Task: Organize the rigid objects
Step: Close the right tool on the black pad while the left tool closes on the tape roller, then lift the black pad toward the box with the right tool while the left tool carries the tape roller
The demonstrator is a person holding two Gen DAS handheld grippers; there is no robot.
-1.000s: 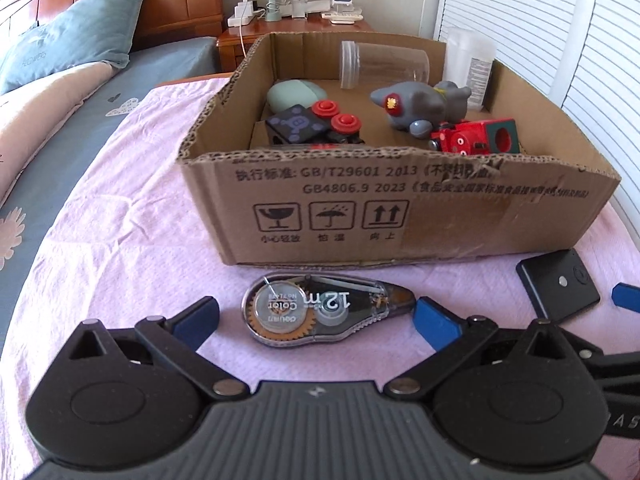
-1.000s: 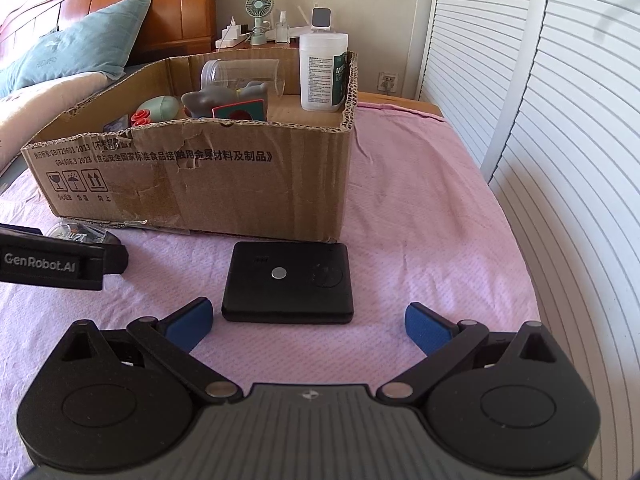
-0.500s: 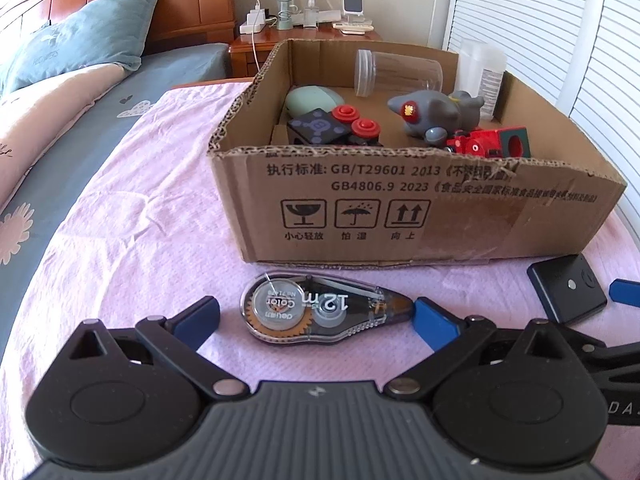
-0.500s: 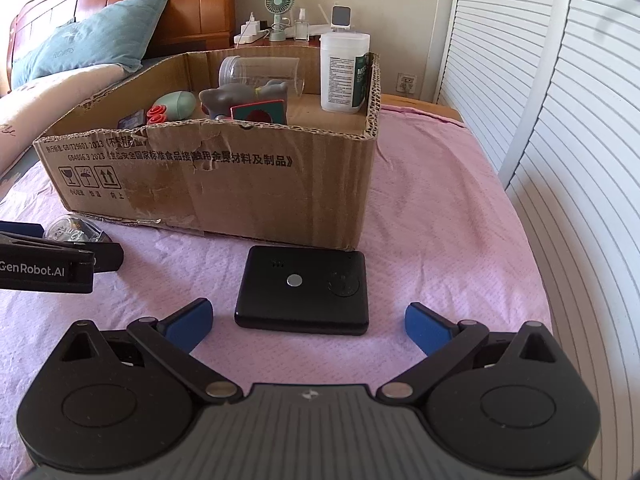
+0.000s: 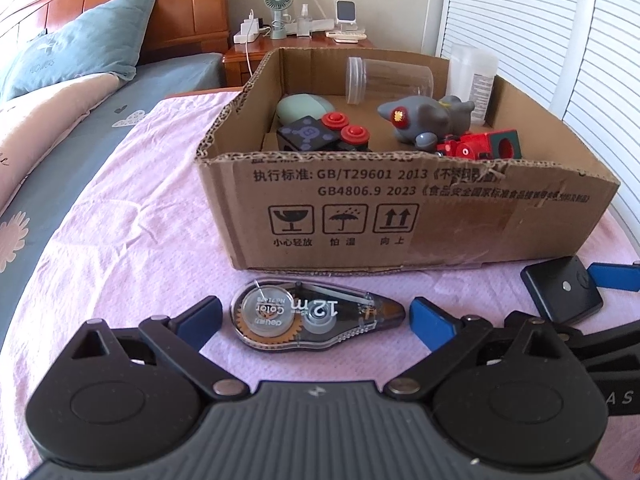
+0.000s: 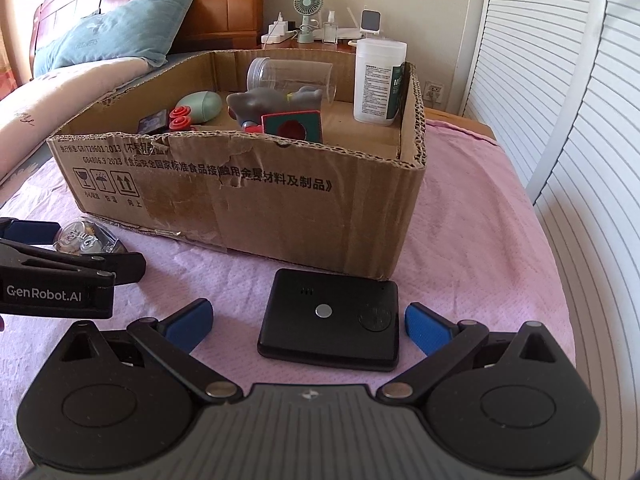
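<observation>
- The correction tape dispenser (image 5: pixel 318 316) lies flat on the pink cloth at lower centre of the left wrist view, just in front of the cardboard box (image 5: pixel 400 208), between the blue pads of the left hand-held gripper (image 5: pixel 316 318).
- That gripper's jaws are closing, yet neither pad touches the dispenser.
- The black flat device (image 6: pixel 330 316) lies at lower centre of the right wrist view, near the box's front wall, between the spread pads of the right hand-held gripper (image 6: pixel 308 318), which is wide apart and grips nothing.
- Judged step: both grasps are being set up; next, each pair of pads must close squarely on its item, lift it, and clear the box rim.
- Count: two items outside the box, one box, two hand-held grippers.
</observation>
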